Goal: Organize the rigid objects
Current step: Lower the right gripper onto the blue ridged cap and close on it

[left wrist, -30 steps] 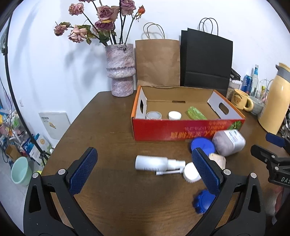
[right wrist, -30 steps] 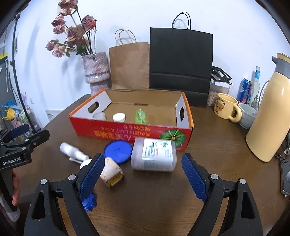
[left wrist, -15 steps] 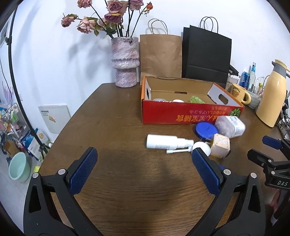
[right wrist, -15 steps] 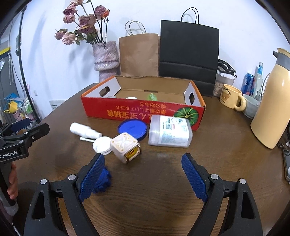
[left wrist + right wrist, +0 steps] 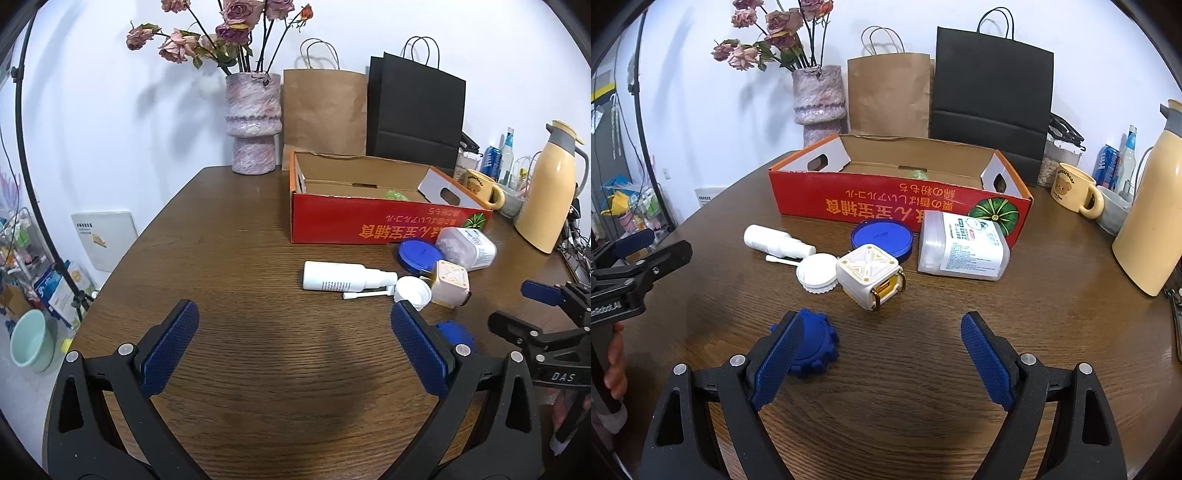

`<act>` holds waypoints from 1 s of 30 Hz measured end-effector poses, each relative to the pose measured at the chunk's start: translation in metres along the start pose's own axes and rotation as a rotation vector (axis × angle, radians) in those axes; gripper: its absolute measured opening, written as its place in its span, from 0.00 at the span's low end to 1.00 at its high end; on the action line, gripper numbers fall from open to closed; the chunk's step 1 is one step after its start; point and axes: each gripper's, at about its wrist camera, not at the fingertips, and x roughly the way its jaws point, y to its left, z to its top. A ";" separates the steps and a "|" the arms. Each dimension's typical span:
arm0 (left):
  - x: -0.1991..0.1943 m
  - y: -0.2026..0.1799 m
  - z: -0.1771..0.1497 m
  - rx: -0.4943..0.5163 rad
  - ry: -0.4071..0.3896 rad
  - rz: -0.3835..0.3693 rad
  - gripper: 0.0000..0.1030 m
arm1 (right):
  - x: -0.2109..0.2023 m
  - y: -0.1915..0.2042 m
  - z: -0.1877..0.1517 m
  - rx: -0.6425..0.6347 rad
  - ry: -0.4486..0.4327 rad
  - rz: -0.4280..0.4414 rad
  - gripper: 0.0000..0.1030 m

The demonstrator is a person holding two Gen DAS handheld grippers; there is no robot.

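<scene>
A red cardboard box (image 5: 388, 225) (image 5: 897, 206) stands open on the brown table, a green item inside. In front of it lie a white spray bottle (image 5: 343, 276) (image 5: 775, 242), a white cap (image 5: 413, 292) (image 5: 817, 273), a white-and-gold cube (image 5: 450, 283) (image 5: 870, 275), a blue round lid (image 5: 419, 254) (image 5: 882, 238), a clear labelled jar (image 5: 465, 248) (image 5: 964, 247) on its side, and a blue gear-shaped piece (image 5: 455, 332) (image 5: 814, 349). My left gripper (image 5: 294, 345) is open and empty, short of the bottle. My right gripper (image 5: 882, 360) is open and empty, its left finger beside the blue gear.
A pink vase of dried roses (image 5: 254, 122), a brown paper bag (image 5: 325, 114) and a black bag (image 5: 415, 114) stand behind the box. A yellow mug (image 5: 1073, 192), a bowl, bottles and a cream thermos jug (image 5: 1148, 221) stand at the right.
Both grippers have pulled back from the box and dropped lower; the objects look farther away and the box's inside is less visible. Nothing was taken hold of.
</scene>
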 end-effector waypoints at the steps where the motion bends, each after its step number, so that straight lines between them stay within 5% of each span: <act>1: 0.000 0.000 0.000 -0.001 0.001 -0.003 1.00 | 0.001 0.001 0.000 -0.003 0.004 0.000 0.88; 30: -0.001 0.005 -0.005 0.013 0.045 -0.009 1.00 | 0.051 0.043 -0.007 -0.105 0.203 0.087 0.87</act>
